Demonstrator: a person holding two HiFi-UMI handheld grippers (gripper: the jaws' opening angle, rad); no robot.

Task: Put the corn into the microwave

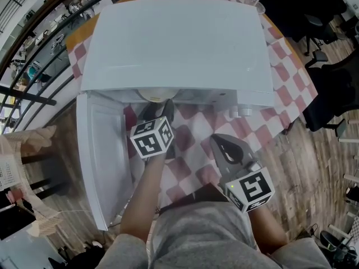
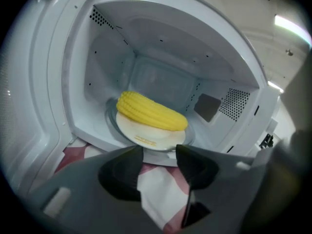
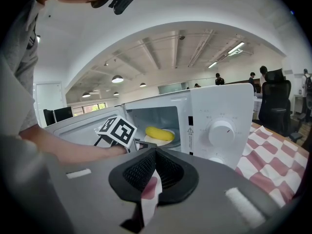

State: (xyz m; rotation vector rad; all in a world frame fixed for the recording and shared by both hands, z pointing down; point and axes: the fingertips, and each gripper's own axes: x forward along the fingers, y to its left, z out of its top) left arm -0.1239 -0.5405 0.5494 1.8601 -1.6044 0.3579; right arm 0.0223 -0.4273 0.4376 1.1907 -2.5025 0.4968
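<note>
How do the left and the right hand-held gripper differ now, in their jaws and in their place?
Jaws: the left hand-held gripper has its jaws apart; the right hand-held gripper has its tips together.
Place: the left one is at the open microwave, facing the corn on its plate; the right one is farther back, over the checked cloth.
Shared: both hold nothing.

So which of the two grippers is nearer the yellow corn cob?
The left gripper: it sits at the mouth of the open white microwave, just before the yellow corn cob, jaws apart. The right gripper hangs farther out, jaws together.
</note>
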